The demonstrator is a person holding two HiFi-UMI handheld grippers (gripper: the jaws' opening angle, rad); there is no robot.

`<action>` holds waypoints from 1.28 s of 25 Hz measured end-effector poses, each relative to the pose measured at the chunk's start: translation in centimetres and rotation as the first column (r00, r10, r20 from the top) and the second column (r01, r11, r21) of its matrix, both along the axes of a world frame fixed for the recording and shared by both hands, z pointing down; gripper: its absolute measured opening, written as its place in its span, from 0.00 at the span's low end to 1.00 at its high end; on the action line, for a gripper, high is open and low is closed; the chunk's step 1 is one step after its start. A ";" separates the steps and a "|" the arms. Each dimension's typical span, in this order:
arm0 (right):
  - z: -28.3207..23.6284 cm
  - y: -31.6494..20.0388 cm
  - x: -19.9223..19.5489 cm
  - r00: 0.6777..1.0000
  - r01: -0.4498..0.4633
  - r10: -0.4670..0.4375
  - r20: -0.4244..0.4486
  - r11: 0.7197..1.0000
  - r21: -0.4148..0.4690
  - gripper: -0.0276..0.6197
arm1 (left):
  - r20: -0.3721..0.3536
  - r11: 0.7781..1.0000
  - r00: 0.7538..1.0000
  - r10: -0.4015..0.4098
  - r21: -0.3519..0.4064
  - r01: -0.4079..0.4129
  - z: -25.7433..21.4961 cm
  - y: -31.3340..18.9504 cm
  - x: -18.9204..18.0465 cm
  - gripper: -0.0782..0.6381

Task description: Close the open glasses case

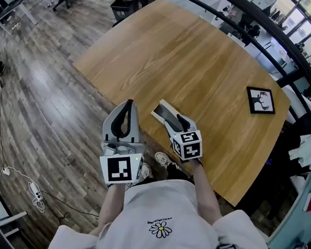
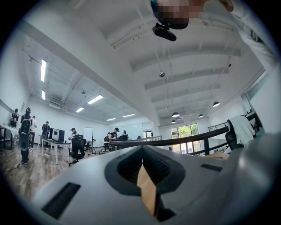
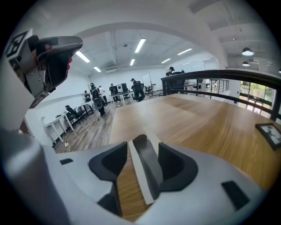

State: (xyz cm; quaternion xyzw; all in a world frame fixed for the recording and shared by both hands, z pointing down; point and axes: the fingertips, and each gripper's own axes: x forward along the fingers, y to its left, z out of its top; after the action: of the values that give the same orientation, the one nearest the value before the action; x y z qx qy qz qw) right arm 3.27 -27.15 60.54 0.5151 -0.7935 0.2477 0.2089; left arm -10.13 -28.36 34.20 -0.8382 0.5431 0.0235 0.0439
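Right hand-held gripper [image 1: 179, 120] straddles, perhaps touches, glasses case [image 1: 161, 110]; picture frame [image 1: 260, 100] well apart.

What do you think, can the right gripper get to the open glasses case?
Probably yes. The right gripper sits right over the glasses case, jaws apart with the case showing between them, and nothing on the table blocks it.

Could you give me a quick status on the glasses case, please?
Left gripper shut, empty, held up. Right gripper open, astride the dark grey glasses case, lid not closed. Nothing in the way.
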 end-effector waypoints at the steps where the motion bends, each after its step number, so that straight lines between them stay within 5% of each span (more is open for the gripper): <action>1: 0.0 0.1 -0.2 1.000 0.004 -0.004 0.000 1.000 -0.001 0.39 | 0.004 1.000 1.000 -0.002 0.002 0.002 0.0 0.0 -0.1 0.13; 23: 4.3 4.1 -3.9 0.995 0.101 -0.101 0.009 0.987 -0.127 0.39 | 0.017 0.999 0.999 -0.036 -0.026 0.037 1.1 0.4 -1.5 0.13; 27: 2.2 3.0 -3.4 0.993 0.107 -0.109 -0.036 0.993 -0.059 0.39 | 0.014 0.999 0.999 -0.034 -0.018 0.034 1.0 0.5 -1.4 0.13; 32: -5.8 -0.2 -2.4 0.990 0.095 -0.075 -0.118 0.980 0.175 0.36 | 0.002 0.999 0.999 -0.037 0.000 0.037 0.3 0.6 -1.4 0.13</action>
State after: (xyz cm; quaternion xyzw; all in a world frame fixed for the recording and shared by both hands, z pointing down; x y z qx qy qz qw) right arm 0.88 -27.36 54.78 0.5106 -0.8211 0.1366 0.2157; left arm -11.51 -27.81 34.52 -0.8279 0.5586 0.0219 0.0449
